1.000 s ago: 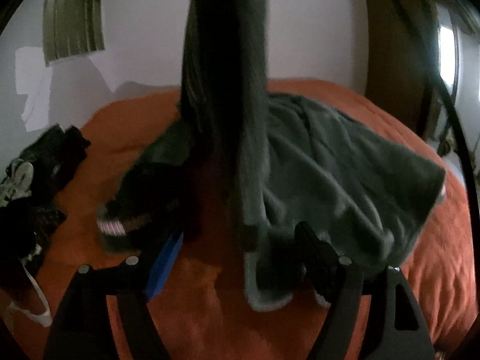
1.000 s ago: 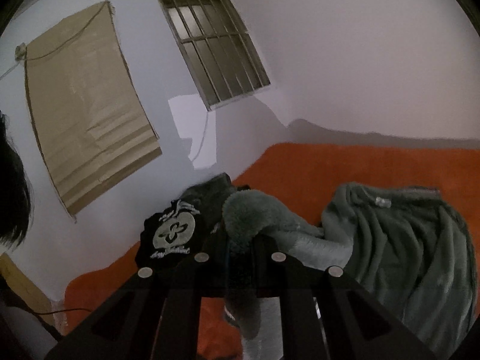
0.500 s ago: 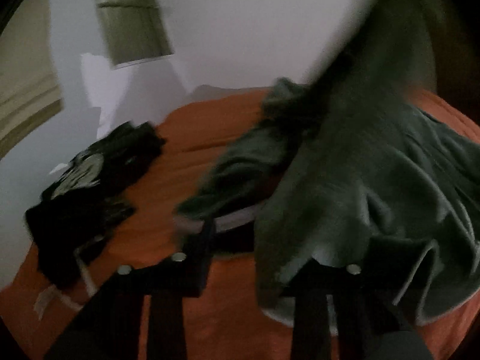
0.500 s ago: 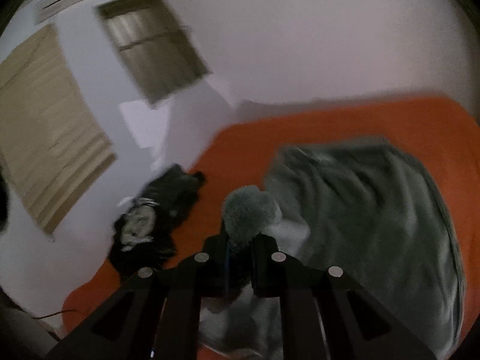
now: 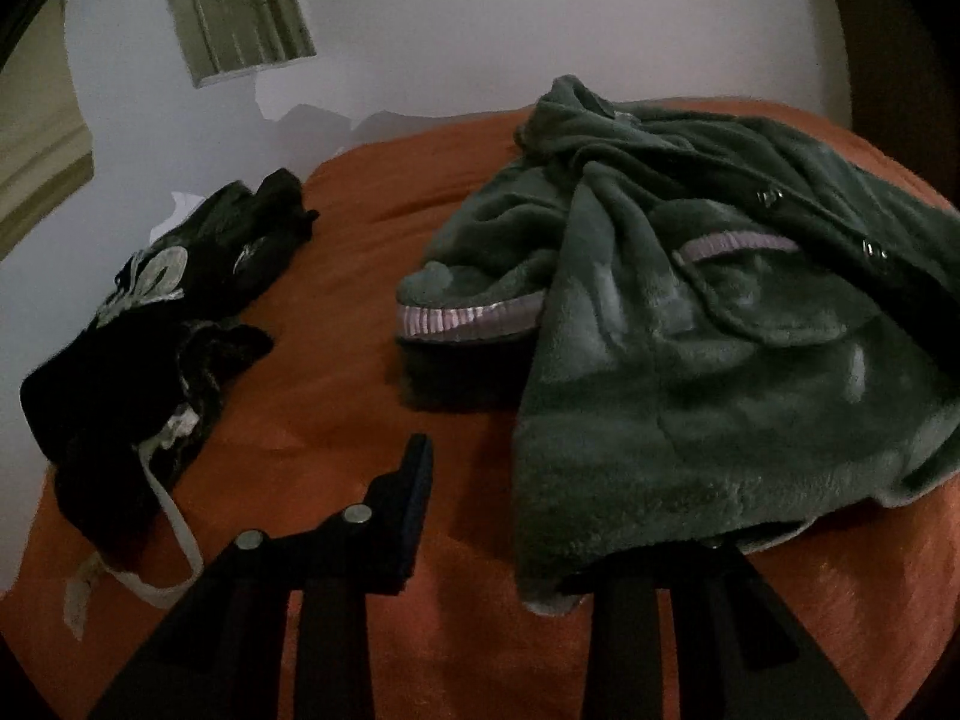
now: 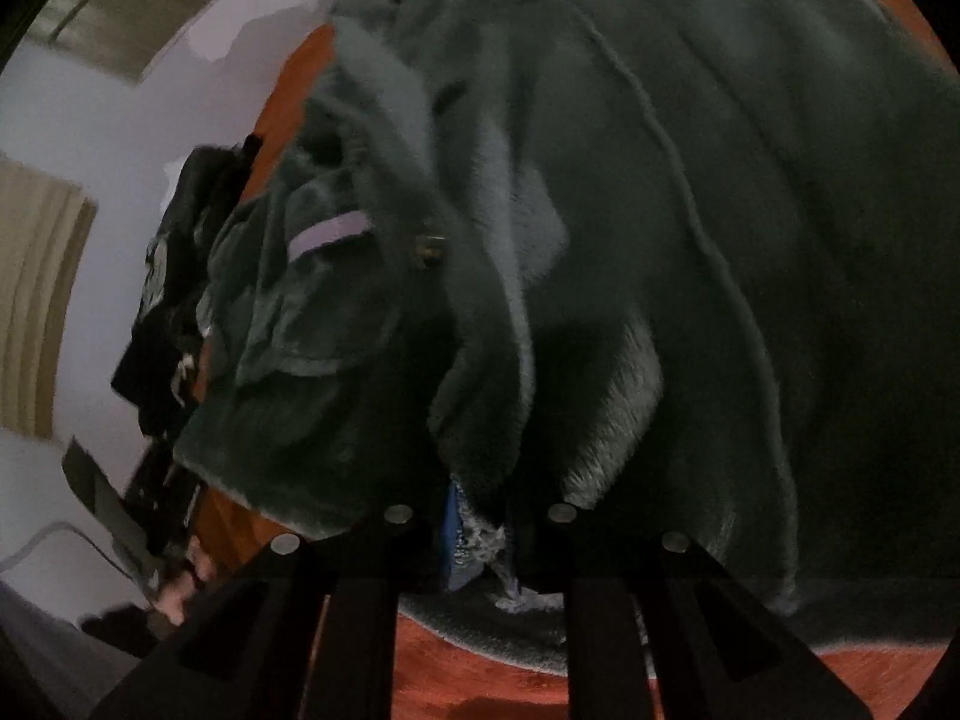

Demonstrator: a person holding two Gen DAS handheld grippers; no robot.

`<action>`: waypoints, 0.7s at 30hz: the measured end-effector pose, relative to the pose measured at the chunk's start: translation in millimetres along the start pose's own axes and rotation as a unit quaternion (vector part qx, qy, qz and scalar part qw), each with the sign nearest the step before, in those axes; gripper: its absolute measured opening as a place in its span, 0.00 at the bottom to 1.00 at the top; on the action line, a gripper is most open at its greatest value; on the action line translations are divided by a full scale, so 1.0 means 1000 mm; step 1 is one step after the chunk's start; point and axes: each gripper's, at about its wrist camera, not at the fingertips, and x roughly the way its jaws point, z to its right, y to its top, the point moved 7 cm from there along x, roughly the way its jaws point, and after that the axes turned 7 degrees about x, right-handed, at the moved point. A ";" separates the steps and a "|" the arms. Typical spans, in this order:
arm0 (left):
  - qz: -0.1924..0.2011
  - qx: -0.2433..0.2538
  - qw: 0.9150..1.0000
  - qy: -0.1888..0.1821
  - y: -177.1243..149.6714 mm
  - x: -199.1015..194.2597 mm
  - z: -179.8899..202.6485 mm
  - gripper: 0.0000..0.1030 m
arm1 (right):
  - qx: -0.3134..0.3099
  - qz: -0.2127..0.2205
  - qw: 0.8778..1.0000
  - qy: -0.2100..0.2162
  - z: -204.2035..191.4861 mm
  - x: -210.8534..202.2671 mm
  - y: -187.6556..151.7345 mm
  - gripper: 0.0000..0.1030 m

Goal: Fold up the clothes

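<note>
On the orange bed (image 5: 372,252), toward its right side in the left wrist view, a green fleece jacket (image 5: 720,360) lies crumpled, with a lilac-banded cuff (image 5: 468,319) and snap buttons (image 5: 765,198) showing. The right hand-held gripper (image 6: 480,528) is pinched narrow on a fold of the jacket (image 6: 600,210), with fleece bunched between its fingers (image 6: 561,519). The left hand-held gripper (image 5: 528,498) has its jaws opening; the jacket's near hem drapes over its right finger, while the left finger (image 5: 414,480) stands clear over bare bedding, and no pad can be seen pressing on the cloth. Well apart to the left lies a black garment (image 5: 168,324) with a pale print and a loose white strap. Behind the bed are a pale wall (image 5: 540,18) and a barred window (image 5: 237,6).
</note>
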 end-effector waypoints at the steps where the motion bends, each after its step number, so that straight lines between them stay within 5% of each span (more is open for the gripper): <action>1: 0.004 0.015 1.000 0.008 -0.002 -0.003 0.003 0.46 | -0.009 0.002 1.000 0.003 -0.004 -0.004 0.002 0.11; 8: 0.065 0.163 0.983 0.052 -0.015 -0.040 0.036 0.52 | -0.051 0.035 0.994 0.085 -0.055 -0.042 0.018 0.11; 11: 0.086 0.190 0.977 0.046 -0.012 -0.051 0.056 0.54 | -0.082 0.052 0.991 0.090 -0.078 -0.056 0.024 0.11; 17: 0.080 0.216 0.968 0.103 0.010 -0.034 0.072 0.54 | -0.112 0.067 0.988 0.086 -0.096 -0.070 0.023 0.11; 21: 0.106 0.254 0.953 0.127 0.015 -0.034 0.077 0.54 | -0.110 0.071 0.988 0.083 -0.094 -0.077 0.021 0.11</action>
